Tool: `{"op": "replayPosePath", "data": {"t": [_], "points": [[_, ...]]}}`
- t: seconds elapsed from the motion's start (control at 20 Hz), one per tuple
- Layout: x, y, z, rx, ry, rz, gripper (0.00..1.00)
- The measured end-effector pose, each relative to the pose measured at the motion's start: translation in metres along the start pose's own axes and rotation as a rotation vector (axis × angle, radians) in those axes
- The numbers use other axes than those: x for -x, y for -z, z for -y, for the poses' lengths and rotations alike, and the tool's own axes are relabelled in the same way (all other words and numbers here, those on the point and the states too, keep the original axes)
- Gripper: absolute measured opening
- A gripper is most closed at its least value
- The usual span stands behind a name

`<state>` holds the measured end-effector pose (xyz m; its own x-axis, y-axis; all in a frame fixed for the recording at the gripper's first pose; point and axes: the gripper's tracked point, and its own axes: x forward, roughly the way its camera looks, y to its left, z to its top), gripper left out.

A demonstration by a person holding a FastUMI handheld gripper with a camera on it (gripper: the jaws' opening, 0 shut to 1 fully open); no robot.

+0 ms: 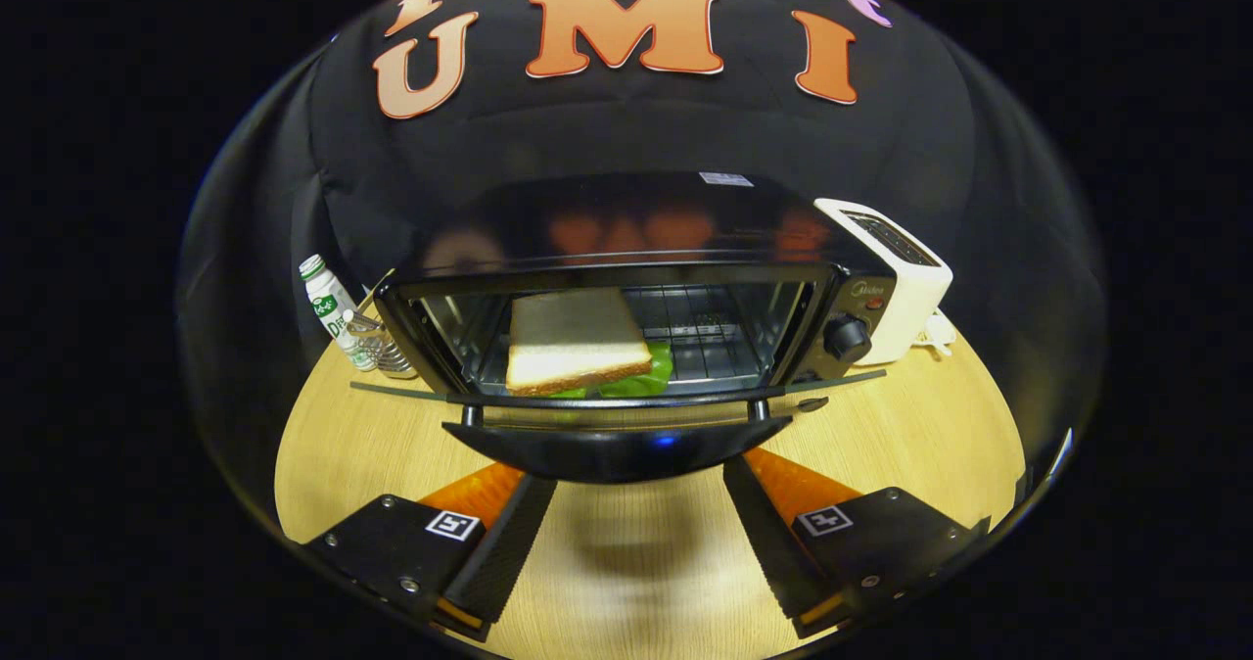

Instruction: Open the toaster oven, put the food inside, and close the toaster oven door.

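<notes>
Sandwich lies inside the open black toaster oven.

A pale wood-grain desk stands before the booth's black cloth wall, its folds catching soft overhead light.

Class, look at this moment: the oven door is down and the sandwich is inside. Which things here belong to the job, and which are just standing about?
Job: toaster oven; its open door; sandwich inside on the rack; gripper, open, just short of the door handle.

Bystanders: white pop-up toaster; small bottle; wire holder; wooden table.
</notes>
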<state>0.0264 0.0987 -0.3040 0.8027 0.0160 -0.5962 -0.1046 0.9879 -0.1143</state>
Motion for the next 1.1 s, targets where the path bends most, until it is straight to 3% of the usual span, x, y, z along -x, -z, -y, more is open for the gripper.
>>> {"op": "replayPosePath", "data": {"t": [0.55,0.85,1.1], "points": [[-0.023,-0.057,-0.008,0.024,-0.011,0.081,1.0],[0.0,-0.053,0.003,0.033,-0.016,0.087,1.0],[0.032,-0.09,0.022,-0.024,-0.024,0.17,1.0]]}}
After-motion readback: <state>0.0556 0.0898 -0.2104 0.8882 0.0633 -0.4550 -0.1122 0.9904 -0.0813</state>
